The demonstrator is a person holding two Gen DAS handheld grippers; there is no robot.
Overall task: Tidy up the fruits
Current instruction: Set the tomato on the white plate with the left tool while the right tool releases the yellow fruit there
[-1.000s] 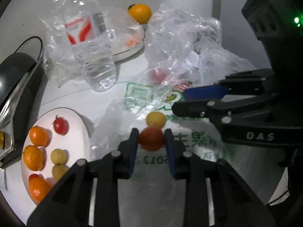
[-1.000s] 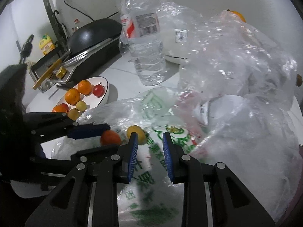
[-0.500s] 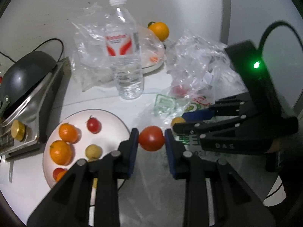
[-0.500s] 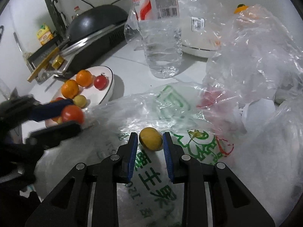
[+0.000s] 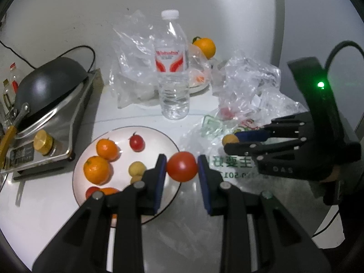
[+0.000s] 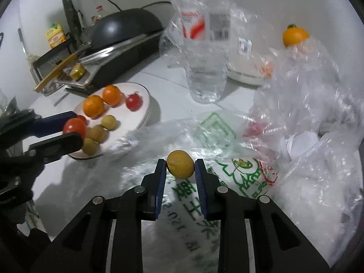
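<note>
My left gripper (image 5: 181, 167) is shut on a red tomato (image 5: 181, 166), held just above the right rim of the white plate (image 5: 159, 134). The plate holds several oranges, small tomatoes and yellow fruits. From the right wrist view the same tomato (image 6: 74, 125) shows in the left gripper (image 6: 72, 128) over the plate (image 6: 145, 104). My right gripper (image 6: 180, 168) is shut on a small yellow fruit (image 6: 180, 163) above the printed plastic bag (image 6: 223, 134). In the left wrist view the right gripper (image 5: 232, 141) holds that yellow fruit (image 5: 229, 140).
A water bottle (image 5: 172, 72) stands behind the plate. Crumpled clear bags (image 5: 248, 86) lie at right, with something red inside. An orange (image 5: 204, 46) sits on a far dish. A black wok on a stove (image 5: 45, 91) fills the left side.
My left gripper carried the tomato up off the bag and leftward to the plate's edge. My right gripper moved in onto the yellow fruit, which now sits between its pads.
</note>
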